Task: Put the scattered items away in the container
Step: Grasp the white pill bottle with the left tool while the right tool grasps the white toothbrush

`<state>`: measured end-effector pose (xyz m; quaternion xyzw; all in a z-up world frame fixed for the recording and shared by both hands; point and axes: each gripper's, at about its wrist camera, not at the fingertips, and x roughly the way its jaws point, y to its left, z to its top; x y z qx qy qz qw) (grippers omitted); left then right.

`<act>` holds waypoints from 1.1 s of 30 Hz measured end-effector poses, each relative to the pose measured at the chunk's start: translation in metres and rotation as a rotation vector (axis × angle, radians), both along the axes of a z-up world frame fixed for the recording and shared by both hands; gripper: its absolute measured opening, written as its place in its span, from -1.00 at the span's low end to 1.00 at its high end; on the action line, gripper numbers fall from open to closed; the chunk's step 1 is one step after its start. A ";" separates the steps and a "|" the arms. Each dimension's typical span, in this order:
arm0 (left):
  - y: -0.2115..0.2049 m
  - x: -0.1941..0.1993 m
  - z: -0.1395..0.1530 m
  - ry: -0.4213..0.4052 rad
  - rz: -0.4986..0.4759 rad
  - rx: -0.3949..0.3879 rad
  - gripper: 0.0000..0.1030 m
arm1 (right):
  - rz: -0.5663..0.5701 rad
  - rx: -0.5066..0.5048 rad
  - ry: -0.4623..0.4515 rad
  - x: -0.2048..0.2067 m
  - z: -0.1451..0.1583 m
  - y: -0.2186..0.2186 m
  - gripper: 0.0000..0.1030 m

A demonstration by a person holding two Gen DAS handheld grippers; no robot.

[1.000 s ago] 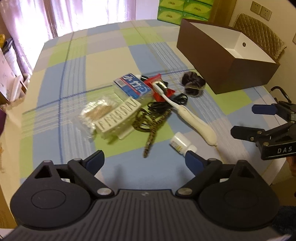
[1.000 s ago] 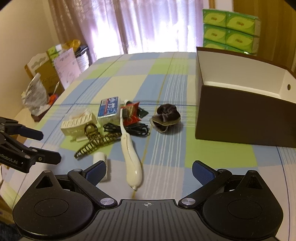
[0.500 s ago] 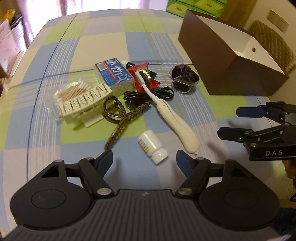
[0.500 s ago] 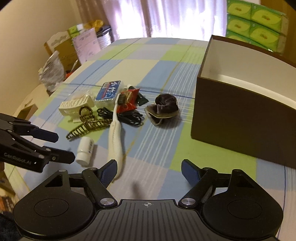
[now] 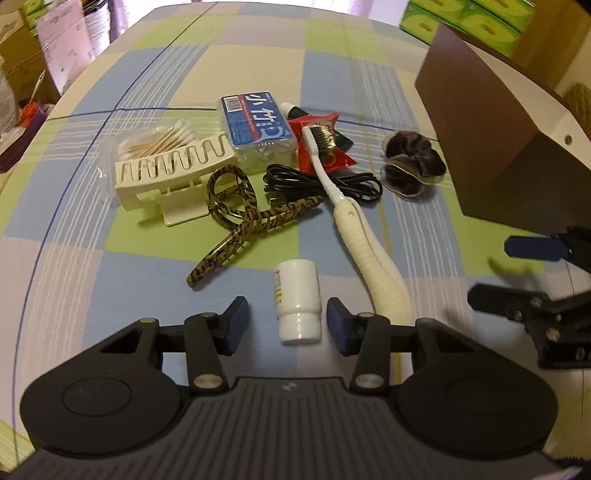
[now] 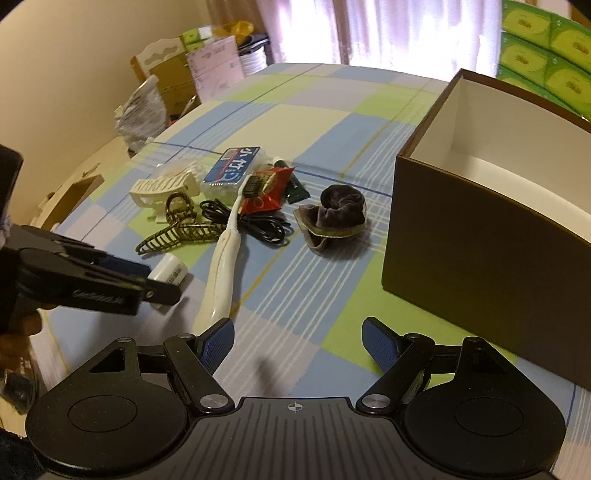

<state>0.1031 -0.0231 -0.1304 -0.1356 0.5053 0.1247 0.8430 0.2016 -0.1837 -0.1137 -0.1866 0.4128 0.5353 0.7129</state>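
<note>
- Left wrist view, nearest first: the left gripper (image 5: pixel 283 320) has its jaws spread wide, blue pads either side of a small white bottle (image 5: pixel 296 300) lying on its side, neither pad touching it.
- That bottle is smooth plastic with a printed label, too small to read.
- Everything lies on a checked cloth (image 5: pixel 155 273) in blue, green and cream squares with thin stripes.
- Just right of the bottle runs a cream toothbrush (image 5: pixel 354 225) with a ribbed handle, its bristle head resting on a red foil packet (image 5: pixel 325 147).
- Left of it, a leopard-patterned hair claw (image 5: pixel 236 206), glossy and curved, touches a coiled black cable (image 5: pixel 295 181).
- Further back sits a cream ribbed plastic holder (image 5: pixel 162 173), a bag of cotton swabs (image 5: pixel 155 142) behind it, and a clear case with a blue label (image 5: pixel 255 118) bearing Japanese characters.
- A dark velvet scrunchie (image 5: pixel 412 162) lies apart, near the brown box (image 5: pixel 491 140).
- Right wrist view: the right gripper (image 6: pixel 297 345) hovers over bare cloth, jaws released and holding nothing.
- The box has matte brown outer walls, a white inside, and a small round hole in one wall; nothing shows inside it.
- The left gripper's side carries lettering, too blurred to read.
- Farthest off: green tissue boxes (image 6: pixel 546 48) stacked behind the container, pale curtains (image 6: pixel 369 29) glowing with light, cardboard and papers (image 6: pixel 199 70) against the beige wall.
</note>
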 end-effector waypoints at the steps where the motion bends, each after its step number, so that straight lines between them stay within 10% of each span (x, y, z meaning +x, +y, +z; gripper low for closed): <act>1: -0.001 0.001 0.000 -0.009 0.005 0.007 -0.21 | 0.007 -0.001 0.001 0.000 0.000 0.000 0.61; 5: -0.002 0.002 0.000 -0.022 0.009 0.024 -0.56 | 0.029 0.000 0.006 0.000 -0.001 0.002 0.61; 26: 0.048 -0.044 0.022 -0.003 0.064 0.081 -0.57 | 0.053 -0.002 -0.025 -0.036 -0.018 0.072 0.60; 29: 0.053 -0.045 0.025 -0.006 0.054 0.084 -0.57 | 0.044 -0.013 -0.049 -0.041 -0.023 0.082 0.09; 33: 0.058 -0.044 0.028 -0.009 0.033 0.089 -0.57 | 0.014 -0.028 -0.082 -0.045 -0.031 0.091 0.09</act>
